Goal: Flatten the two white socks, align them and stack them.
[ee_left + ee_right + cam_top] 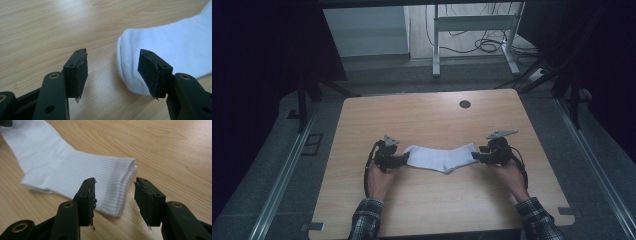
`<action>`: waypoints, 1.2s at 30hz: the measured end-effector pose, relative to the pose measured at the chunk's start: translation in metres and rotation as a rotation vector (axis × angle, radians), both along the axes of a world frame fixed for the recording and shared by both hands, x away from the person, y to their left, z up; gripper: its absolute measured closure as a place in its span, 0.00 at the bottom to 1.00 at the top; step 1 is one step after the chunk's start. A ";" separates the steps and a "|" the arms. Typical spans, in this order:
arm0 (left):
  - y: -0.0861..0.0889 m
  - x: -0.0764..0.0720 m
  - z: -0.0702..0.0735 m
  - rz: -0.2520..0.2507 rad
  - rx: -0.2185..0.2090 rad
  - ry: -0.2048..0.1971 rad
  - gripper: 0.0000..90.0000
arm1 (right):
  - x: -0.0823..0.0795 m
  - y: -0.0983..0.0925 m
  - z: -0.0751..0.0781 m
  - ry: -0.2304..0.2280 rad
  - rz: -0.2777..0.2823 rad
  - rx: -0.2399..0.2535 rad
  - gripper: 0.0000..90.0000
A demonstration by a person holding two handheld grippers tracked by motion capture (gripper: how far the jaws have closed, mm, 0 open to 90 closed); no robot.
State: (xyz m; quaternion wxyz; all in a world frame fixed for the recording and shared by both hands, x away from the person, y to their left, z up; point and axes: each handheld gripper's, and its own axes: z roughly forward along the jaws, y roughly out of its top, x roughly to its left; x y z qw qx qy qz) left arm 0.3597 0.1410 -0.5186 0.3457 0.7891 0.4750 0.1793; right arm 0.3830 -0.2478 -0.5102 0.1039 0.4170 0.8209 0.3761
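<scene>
Sock (442, 157) flat mid-table (422, 112); both hand-held grippers, left (404, 161) and right (476, 156), agape at its ends, gripping nothing.

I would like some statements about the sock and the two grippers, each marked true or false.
1. The white sock lies flat on the wooden table. True.
2. The left gripper is clamped on the toe. False: its jaws stand open, the toe end beside them.
3. The right gripper is at the ribbed cuff. True.
4. The right gripper holds the sock in the air. False: its jaws are open and the sock rests on the table.
5. Two socks are on the table. False: one.
</scene>
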 end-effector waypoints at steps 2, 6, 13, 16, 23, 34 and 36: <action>0.002 -0.005 0.002 -0.008 -0.004 -0.004 0.40 | -0.008 -0.001 0.004 -0.017 0.011 0.000 0.52; 0.005 -0.016 0.008 -0.038 -0.008 -0.017 0.35 | -0.016 -0.002 0.009 -0.022 0.024 -0.006 0.50; 0.007 -0.040 0.021 -0.099 -0.043 -0.045 0.26 | -0.037 -0.005 0.023 -0.058 0.047 -0.024 0.44; 0.007 -0.045 0.024 -0.107 -0.050 -0.046 0.25 | -0.042 -0.006 0.025 -0.064 0.052 -0.022 0.42; 0.005 -0.063 0.028 -0.144 -0.076 -0.044 0.20 | -0.057 -0.011 0.030 -0.079 0.065 -0.007 0.38; 0.008 -0.087 0.024 -0.163 -0.045 -0.049 0.16 | -0.076 -0.019 0.027 -0.103 0.086 -0.002 0.27; 0.009 -0.093 0.022 -0.165 -0.043 -0.052 0.16 | -0.080 -0.021 0.024 -0.104 0.083 0.000 0.25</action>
